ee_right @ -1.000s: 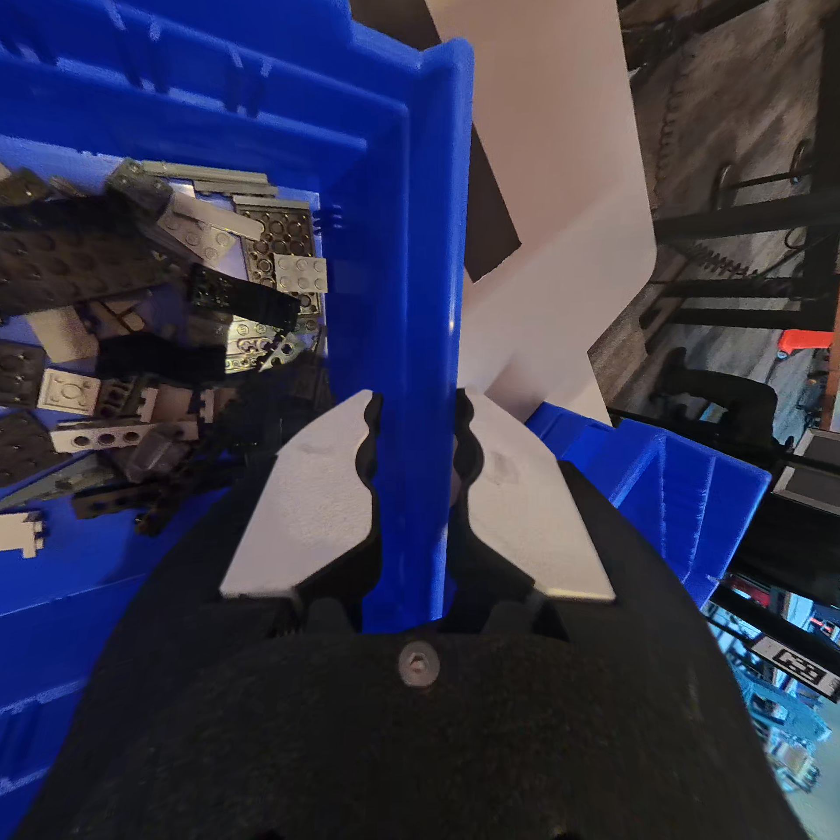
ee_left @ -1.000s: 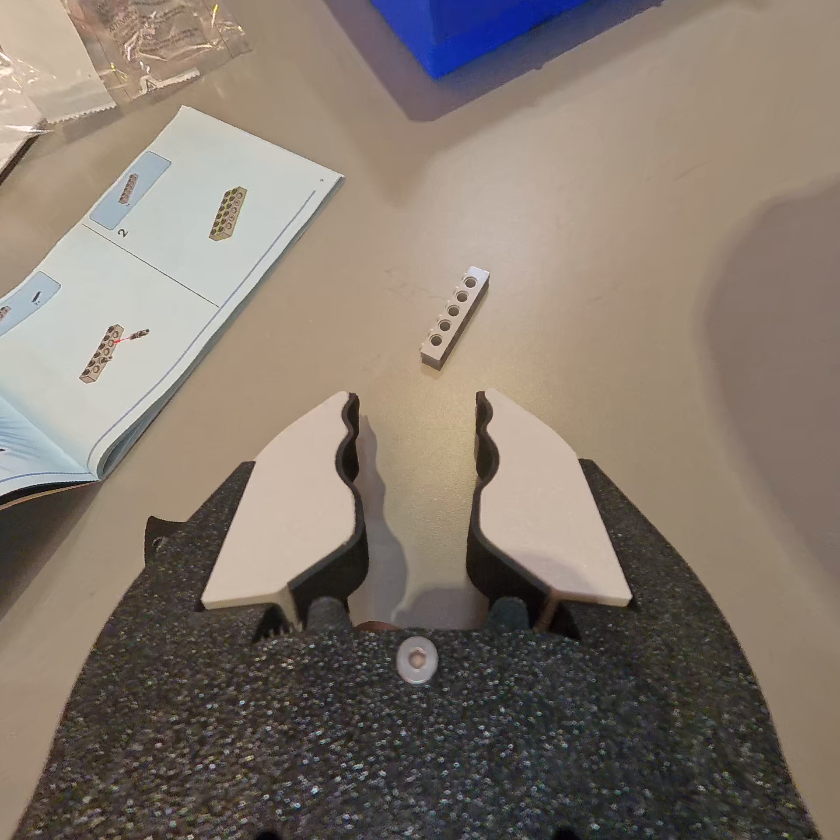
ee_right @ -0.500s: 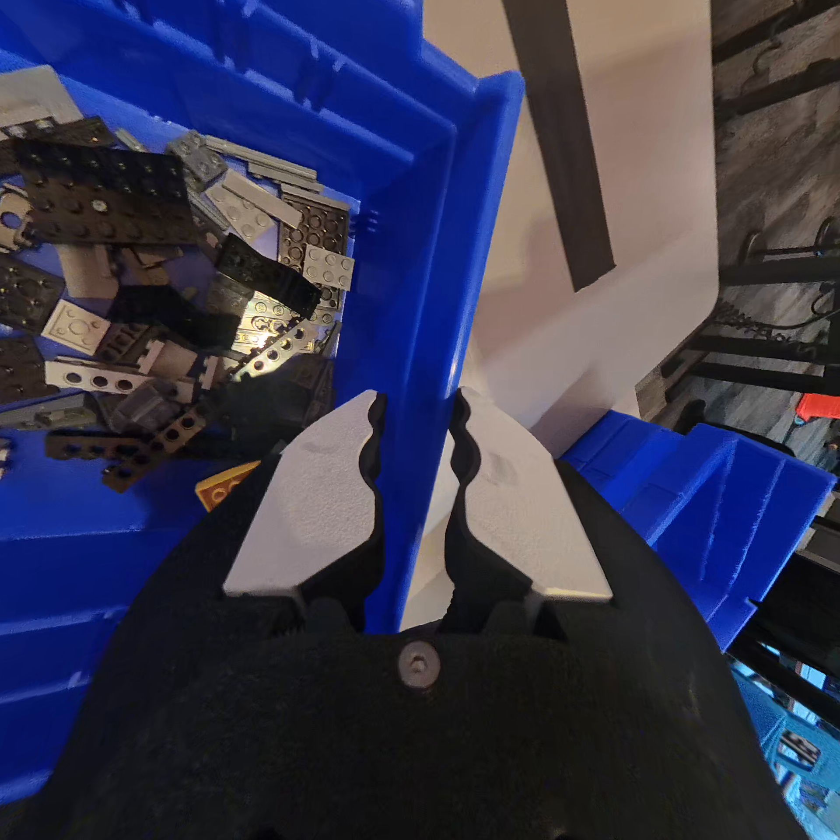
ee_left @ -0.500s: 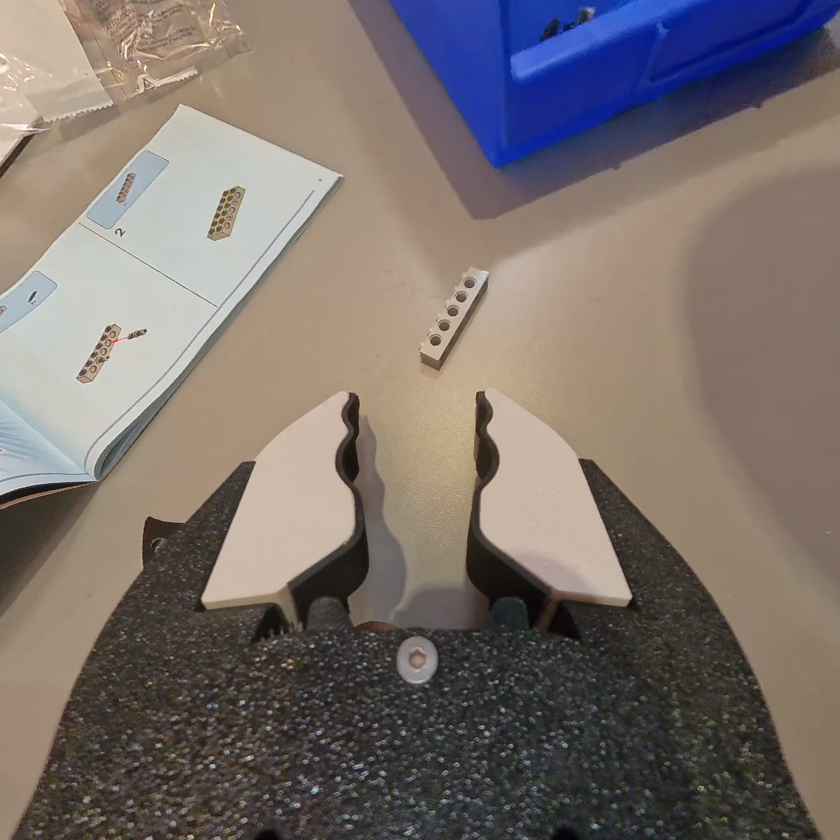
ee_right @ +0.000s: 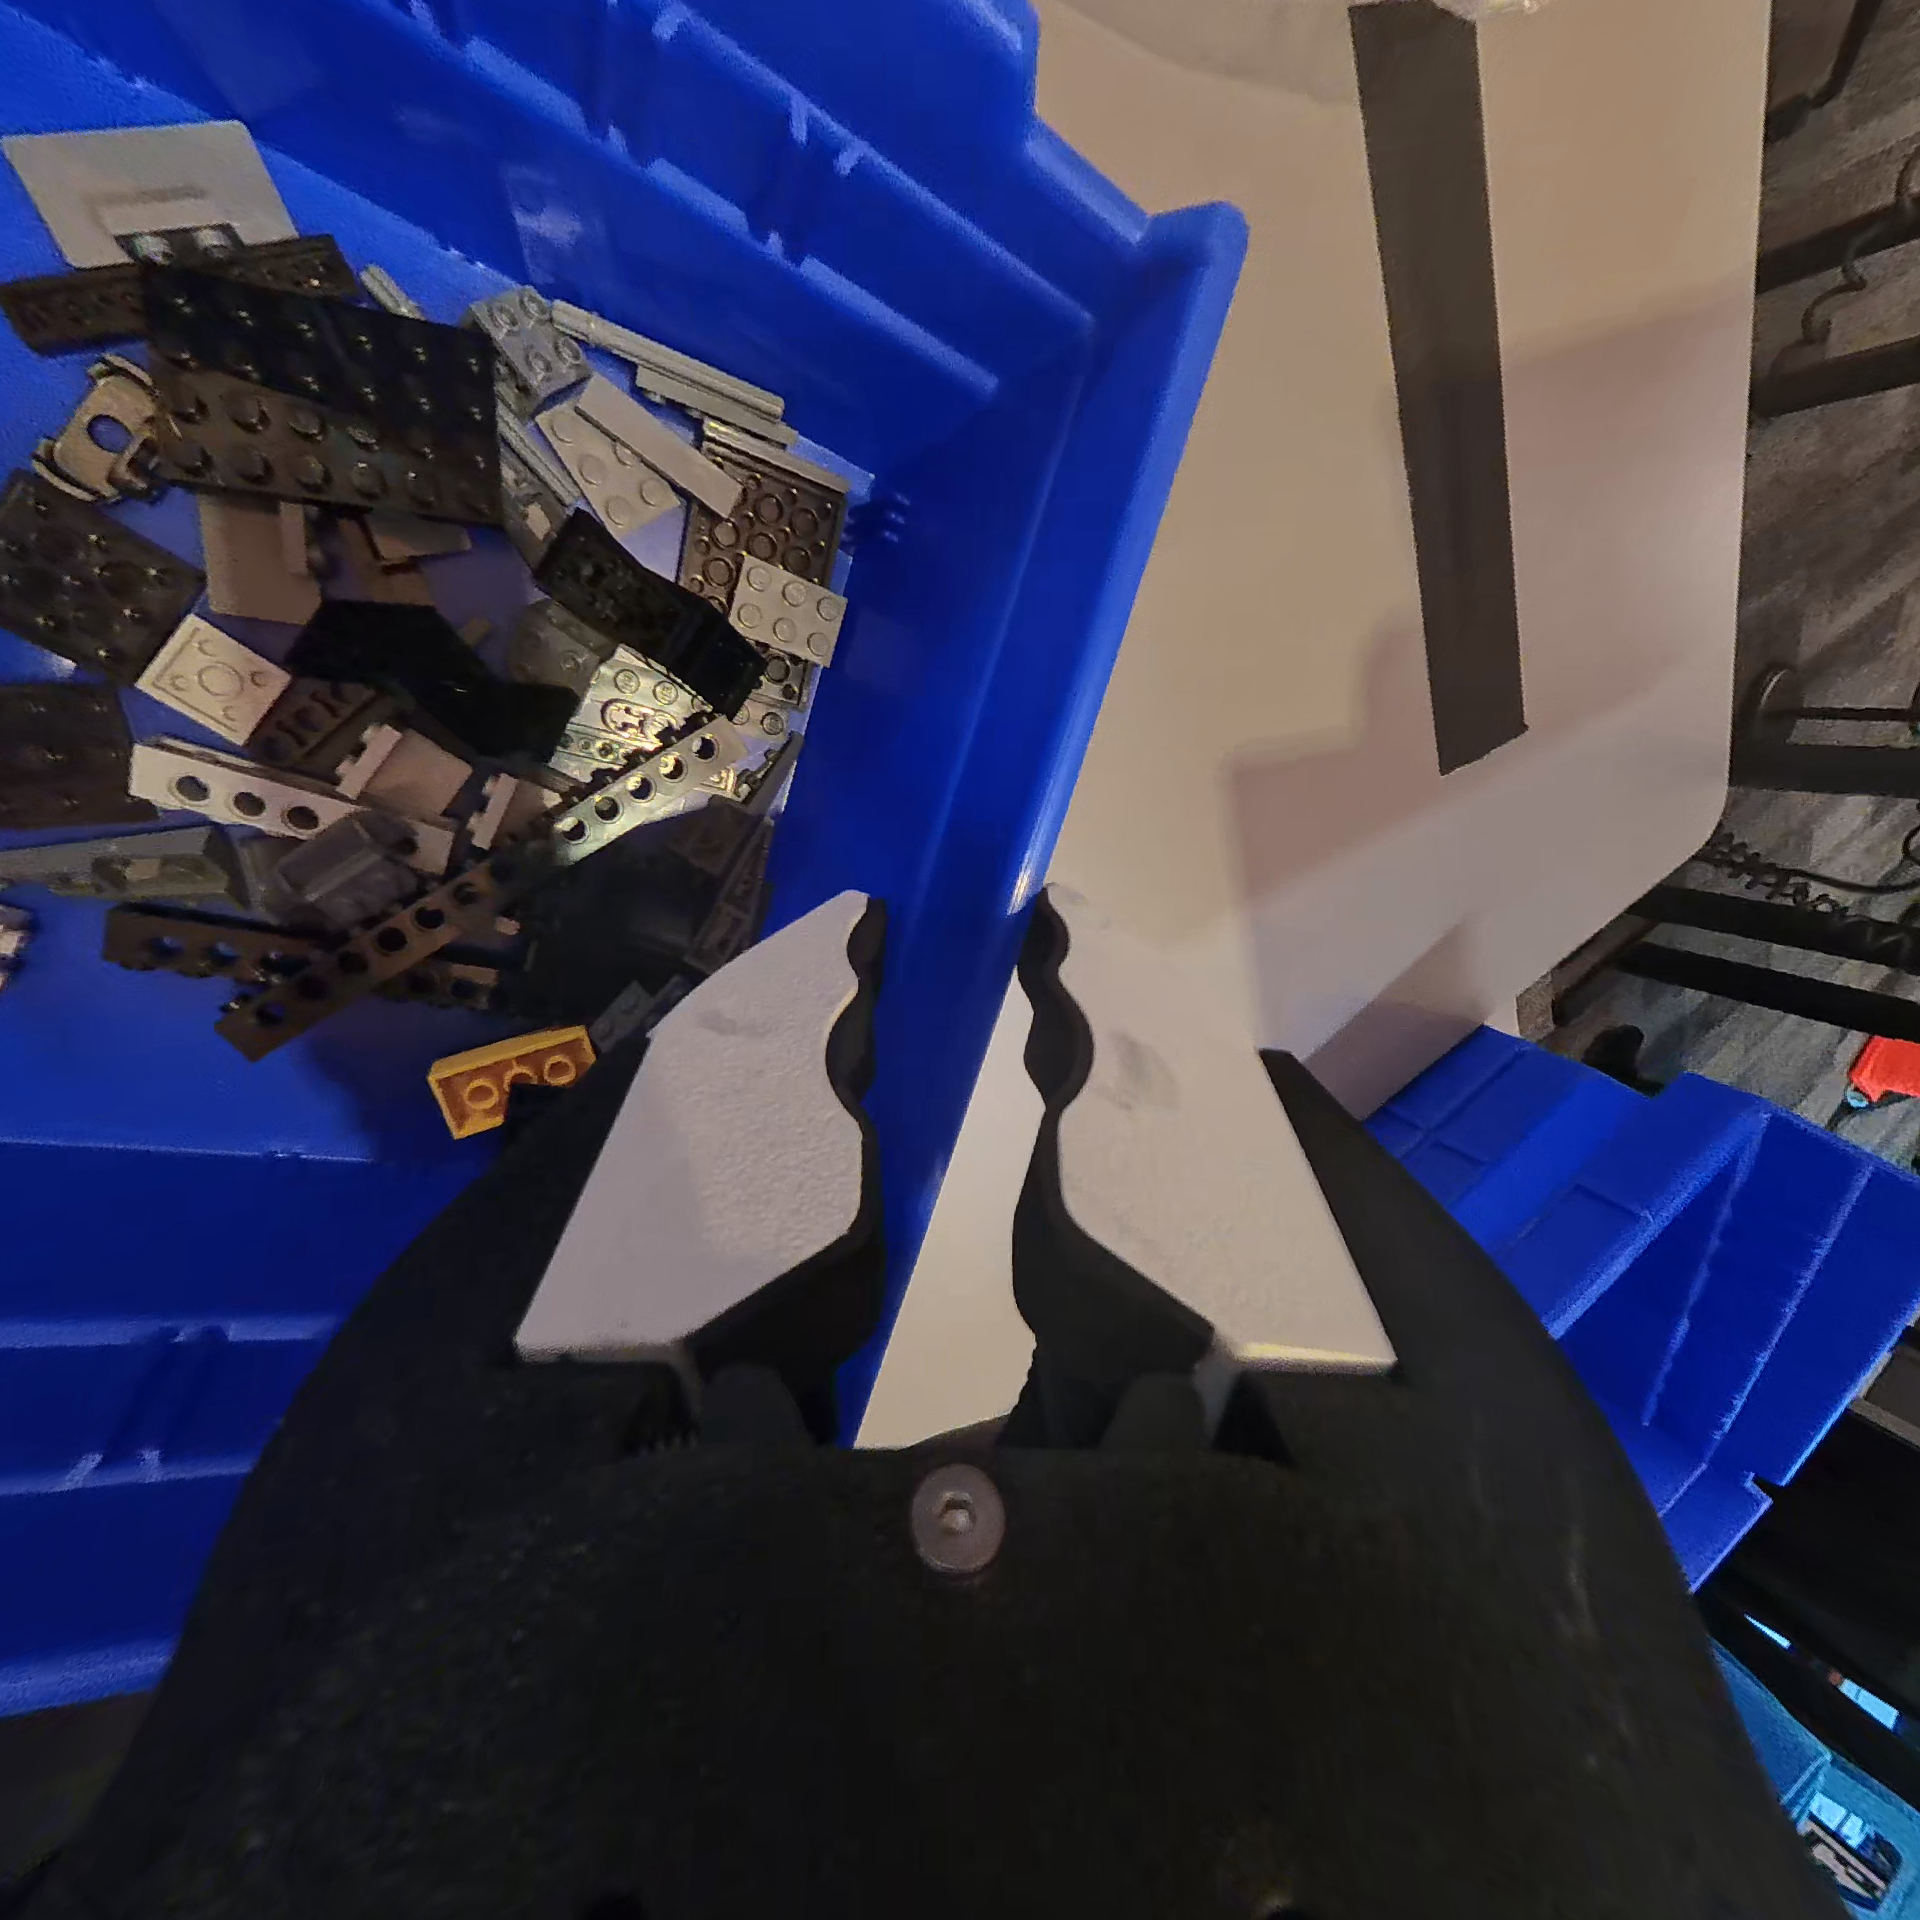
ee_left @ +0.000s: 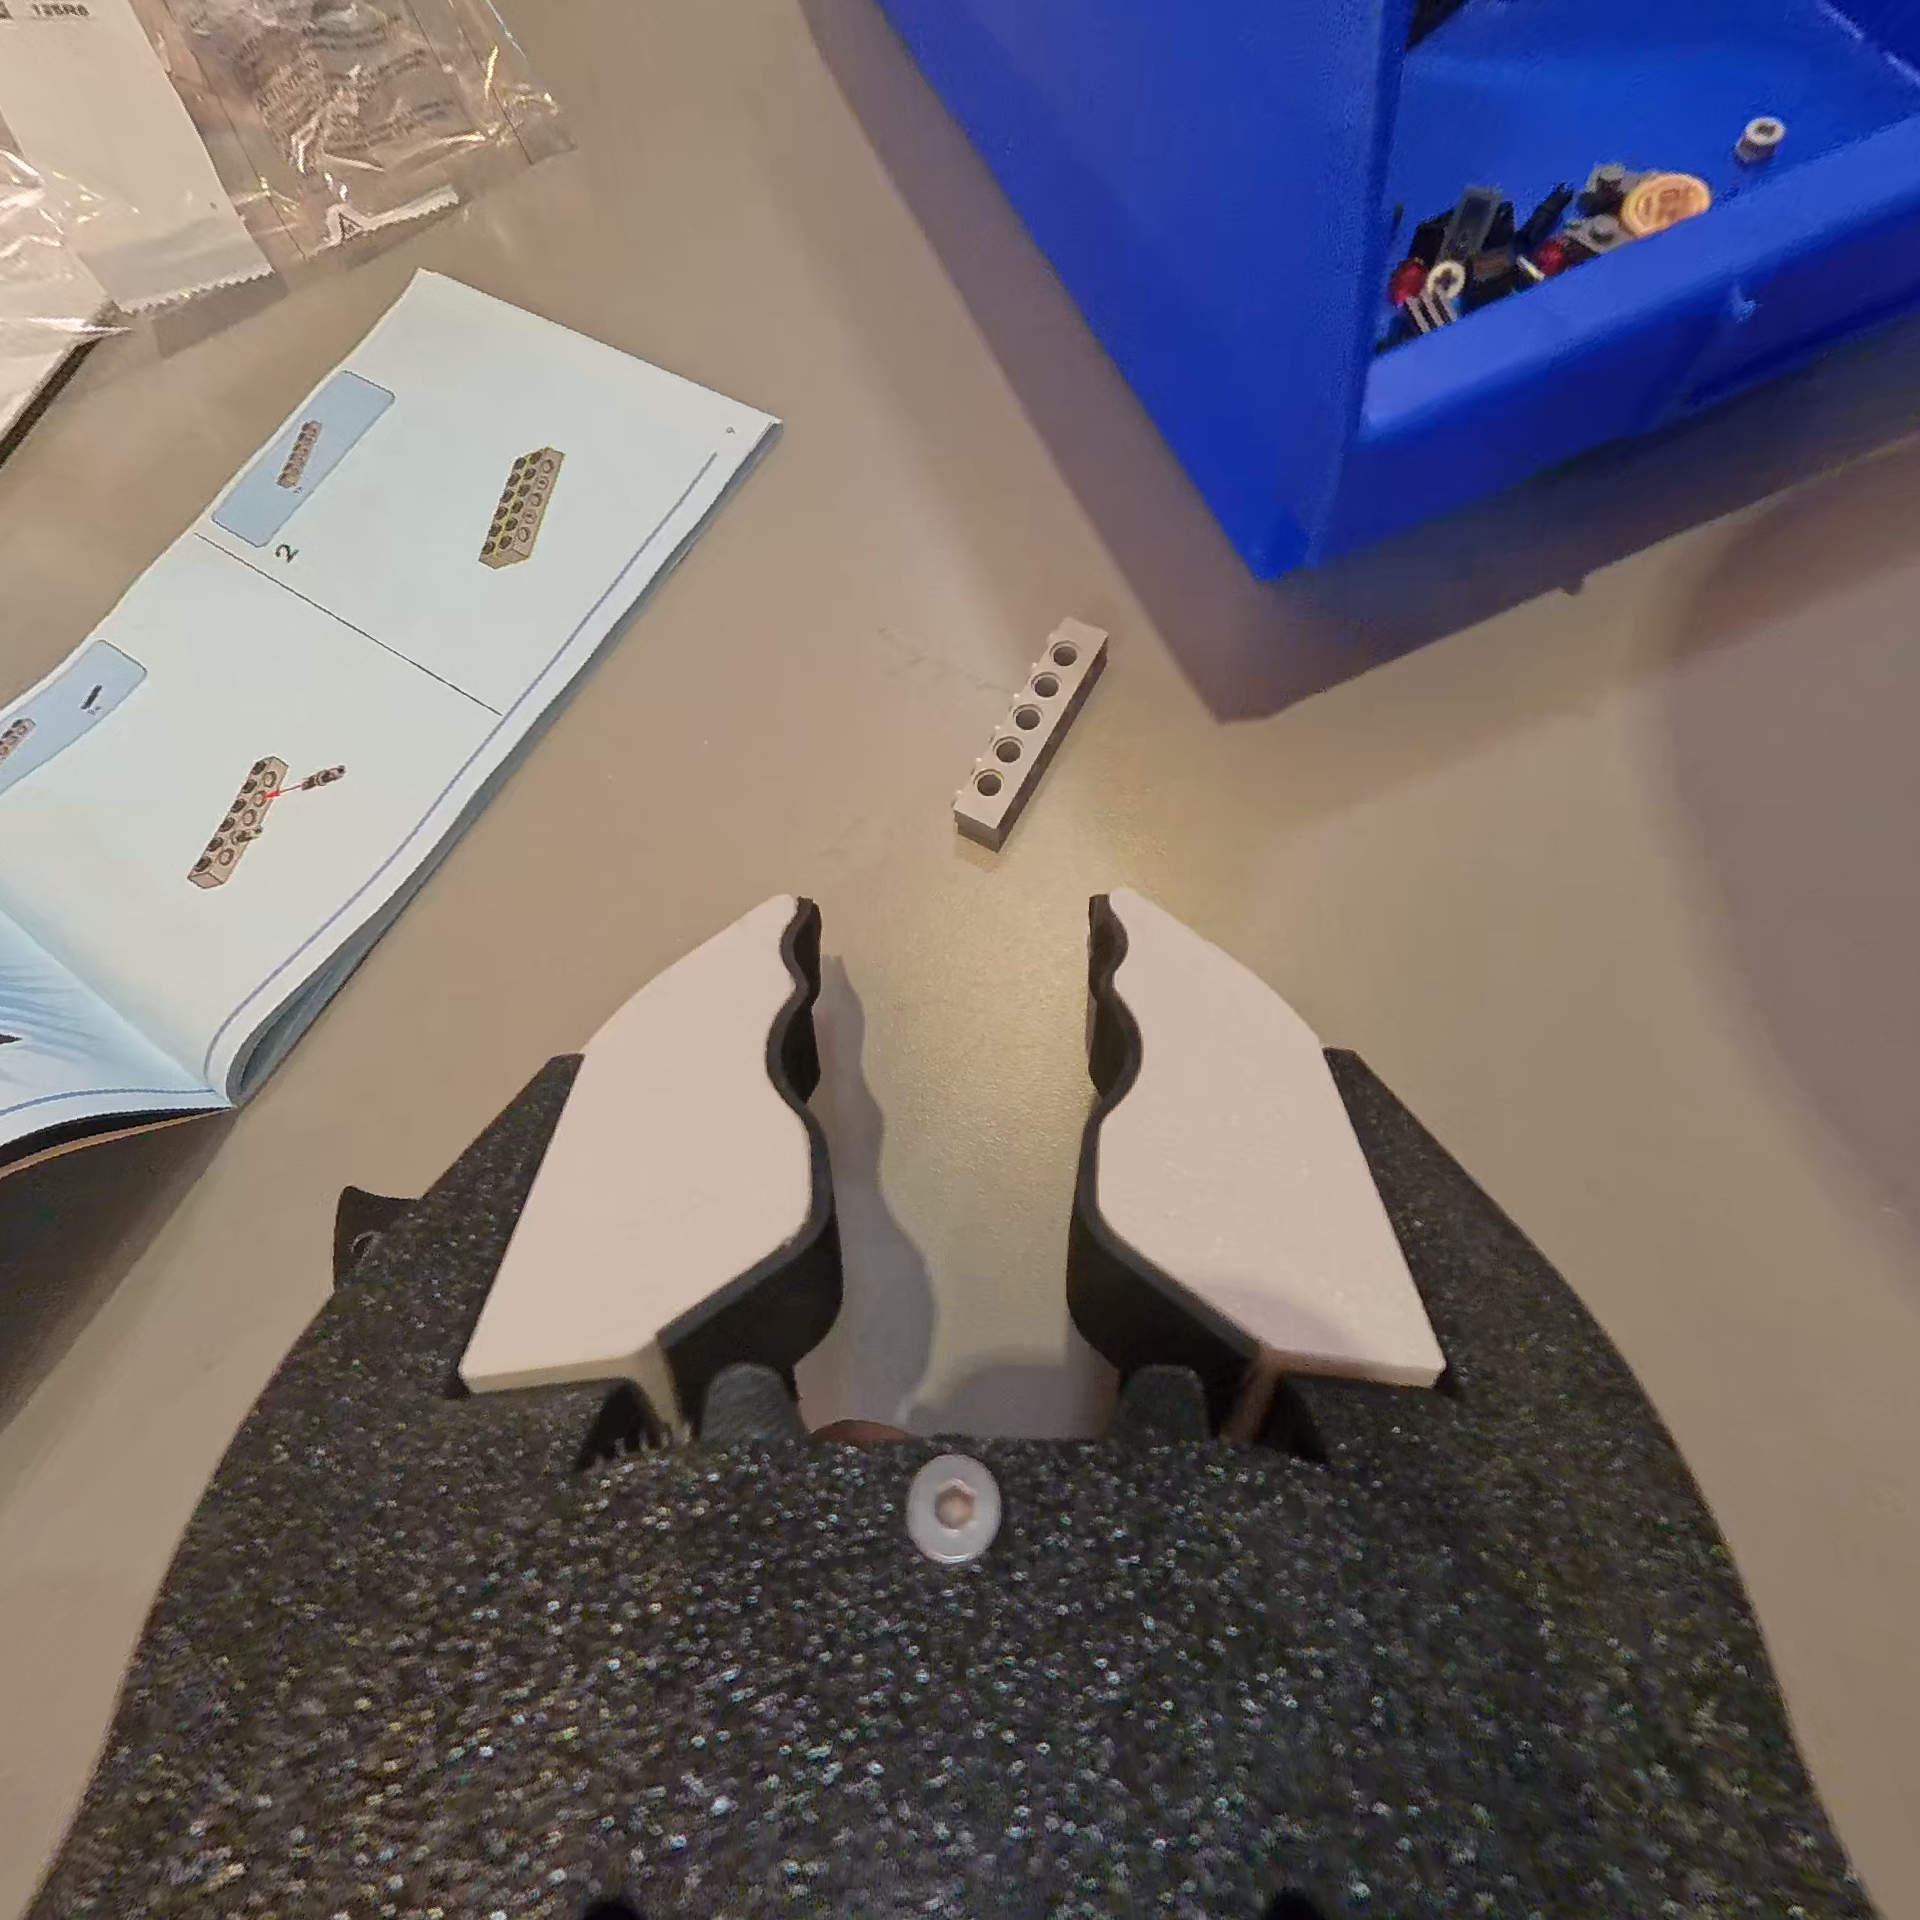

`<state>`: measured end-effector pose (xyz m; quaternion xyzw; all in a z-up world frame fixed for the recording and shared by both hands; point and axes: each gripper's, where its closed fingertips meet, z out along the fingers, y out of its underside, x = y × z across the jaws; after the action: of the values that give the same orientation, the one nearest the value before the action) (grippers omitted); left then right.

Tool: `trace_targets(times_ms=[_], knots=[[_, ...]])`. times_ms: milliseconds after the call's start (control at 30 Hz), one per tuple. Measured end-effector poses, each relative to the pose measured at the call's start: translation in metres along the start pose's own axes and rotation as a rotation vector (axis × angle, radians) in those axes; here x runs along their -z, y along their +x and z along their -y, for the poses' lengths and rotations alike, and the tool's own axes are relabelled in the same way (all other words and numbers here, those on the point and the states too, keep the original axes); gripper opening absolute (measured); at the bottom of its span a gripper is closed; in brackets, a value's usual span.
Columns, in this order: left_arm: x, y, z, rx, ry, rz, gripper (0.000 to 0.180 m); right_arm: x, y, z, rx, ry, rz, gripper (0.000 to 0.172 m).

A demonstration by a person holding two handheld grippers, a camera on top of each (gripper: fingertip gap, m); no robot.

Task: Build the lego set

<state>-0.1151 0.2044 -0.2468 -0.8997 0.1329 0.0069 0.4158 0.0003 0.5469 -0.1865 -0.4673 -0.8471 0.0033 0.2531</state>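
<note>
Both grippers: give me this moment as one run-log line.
left gripper: open, empty, over table, grey holed beam just ahead | right gripper: clamped on blue bin wall | bin: loose bricks inside

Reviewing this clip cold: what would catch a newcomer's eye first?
The bright blue bin, its side wall clamped between the right gripper fingers, with black and grey building bricks heaped inside. Next, the lone grey holed beam on the table, just ahead of the open, empty left gripper.

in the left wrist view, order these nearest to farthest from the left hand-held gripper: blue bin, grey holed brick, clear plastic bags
1. Grey holed brick, just ahead of the open left hand-held gripper.
2. Blue bin, ahead right.
3. Clear plastic bags, far upper left.
</note>
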Motion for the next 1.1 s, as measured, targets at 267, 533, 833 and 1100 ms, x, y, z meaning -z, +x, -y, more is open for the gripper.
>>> trace_targets(times_ms=[267, 533, 833, 1100], knots=[[0.013, -0.005, 0.012, 0.037, 0.114, 0.010, 0.050, 0.008, -0.023, 0.013, 0.003, 0.003, 0.050, 0.024], [0.038, -0.023, 0.022, 0.166, 0.252, 0.025, 0.050, 0.024, -0.062, 0.022, 0.005, 0.076, 0.214, 0.020], [0.088, -0.004, 0.081, 0.215, 0.505, 0.001, 0.050, 0.046, -0.072, 0.041, -0.054, 0.323, 0.408, 0.026], [0.098, 0.063, 0.156, 0.208, 0.583, -0.116, 0.049, 0.022, 0.023, 0.040, -0.295, 0.425, 0.141, 0.026]])
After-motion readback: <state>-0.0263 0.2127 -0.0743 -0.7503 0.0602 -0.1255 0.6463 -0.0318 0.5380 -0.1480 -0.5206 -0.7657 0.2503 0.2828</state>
